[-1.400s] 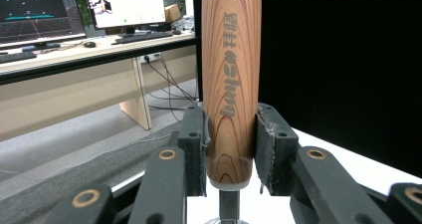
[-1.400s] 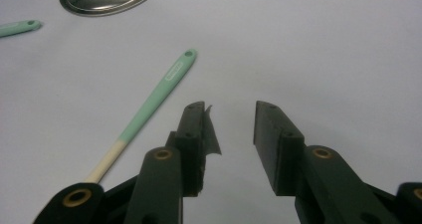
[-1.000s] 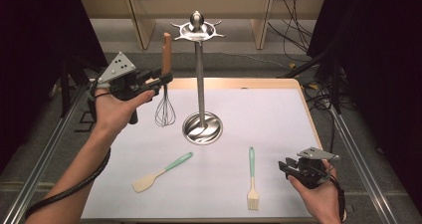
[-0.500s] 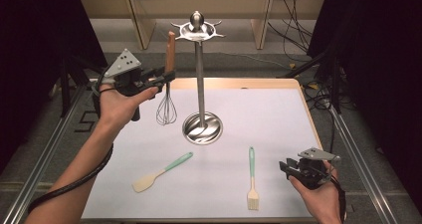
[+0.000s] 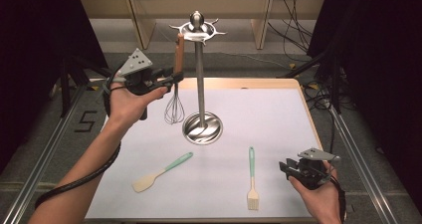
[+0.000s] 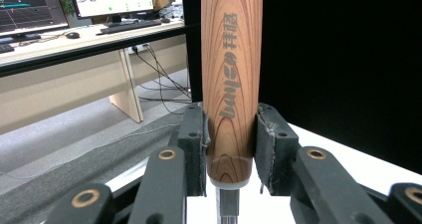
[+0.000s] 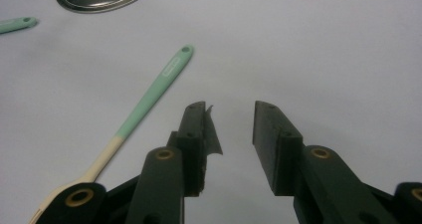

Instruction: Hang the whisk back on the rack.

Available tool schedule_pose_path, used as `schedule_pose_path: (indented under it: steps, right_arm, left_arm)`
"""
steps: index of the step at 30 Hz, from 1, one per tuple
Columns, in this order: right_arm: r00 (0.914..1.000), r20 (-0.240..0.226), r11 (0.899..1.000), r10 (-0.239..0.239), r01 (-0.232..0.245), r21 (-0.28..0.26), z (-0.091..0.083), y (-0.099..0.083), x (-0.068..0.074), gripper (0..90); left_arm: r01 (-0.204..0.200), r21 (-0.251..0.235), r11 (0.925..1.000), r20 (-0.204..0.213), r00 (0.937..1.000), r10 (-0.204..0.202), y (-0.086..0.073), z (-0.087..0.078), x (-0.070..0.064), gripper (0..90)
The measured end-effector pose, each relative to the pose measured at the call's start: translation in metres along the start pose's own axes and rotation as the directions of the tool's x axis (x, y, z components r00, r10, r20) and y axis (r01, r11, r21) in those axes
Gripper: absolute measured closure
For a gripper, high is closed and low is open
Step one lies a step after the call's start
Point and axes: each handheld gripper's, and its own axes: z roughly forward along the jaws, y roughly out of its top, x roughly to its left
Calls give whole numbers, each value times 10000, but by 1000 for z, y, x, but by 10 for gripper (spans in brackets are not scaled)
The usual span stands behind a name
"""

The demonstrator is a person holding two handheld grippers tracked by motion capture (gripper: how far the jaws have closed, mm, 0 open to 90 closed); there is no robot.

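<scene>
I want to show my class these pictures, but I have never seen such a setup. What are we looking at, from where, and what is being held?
A person works at a table with hand-held tongs. The high view looks down from above; the other two pictures come from cameras riding on each tool. The left tongs are shut on a wooden-handled whisk, raised beside a metal utensil stand. The right tongs are open, holding nothing. On the table lie a spatula and a pastry brush, both mint-handled.

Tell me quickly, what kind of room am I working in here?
Likely a lab or office test bench, not a kitchen: computer monitors on a desk behind, loose cables on the floor, and a white table on a metal frame.
</scene>
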Motion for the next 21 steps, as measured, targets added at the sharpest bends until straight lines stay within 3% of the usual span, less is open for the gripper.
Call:
schedule_pose_path:
  steps: [2,5,7,13,14,15,16,17,18,19,20,21]
  right_arm:
    - [9989,-142,9990,440,-438,127,0,-1,3,669]
    - [9999,-92,10000,93,-93,-7,1,-2,0,669]
    - [9997,-95,9997,232,-231,28,1,-2,1,669]
    - [10000,-33,10000,1,-1,-12,1,-1,-1,667]
    - [10000,-35,10000,11,-11,-6,1,-1,-1,667]
    - [9992,-176,9993,364,-362,116,1,-2,1,666]
    - [9999,-86,10000,-80,80,-23,2,-2,-2,665]
    - [9990,-95,9989,436,-435,157,1,-2,1,665]
    - [9988,-118,9988,482,-480,128,1,-3,1,664]
    - [9998,-80,9998,193,-193,-4,2,-4,-2,663]
    - [9987,-142,9988,482,-480,126,1,-3,-1,663]
    - [9994,-133,9995,312,-311,56,2,-3,-3,663]
  left_arm:
    - [53,50,10000,47,10000,-53,-1,2,-2,677]
    - [-3,126,9999,42,10000,3,-2,4,-2,677]
    - [-20,124,9999,20,10000,20,-3,5,-2,676]
    - [-170,67,9998,33,9999,170,-3,4,-2,656]
    - [-203,27,9998,10,9998,203,-4,3,-2,633]
    - [-221,-29,9998,-4,9998,221,-4,2,-2,600]
    - [-331,-73,9994,-79,9994,330,-5,-1,-1,579]
    - [-332,-84,9994,-84,9994,332,-5,-3,-1,556]
    - [-351,-72,9994,-115,9993,350,-6,-6,0,547]
    - [-368,-71,9993,-120,9993,367,-7,-8,1,545]
    - [-412,-69,9991,-131,9991,411,-7,-11,1,550]
    - [-387,-61,9992,-121,9992,386,-8,-14,2,554]
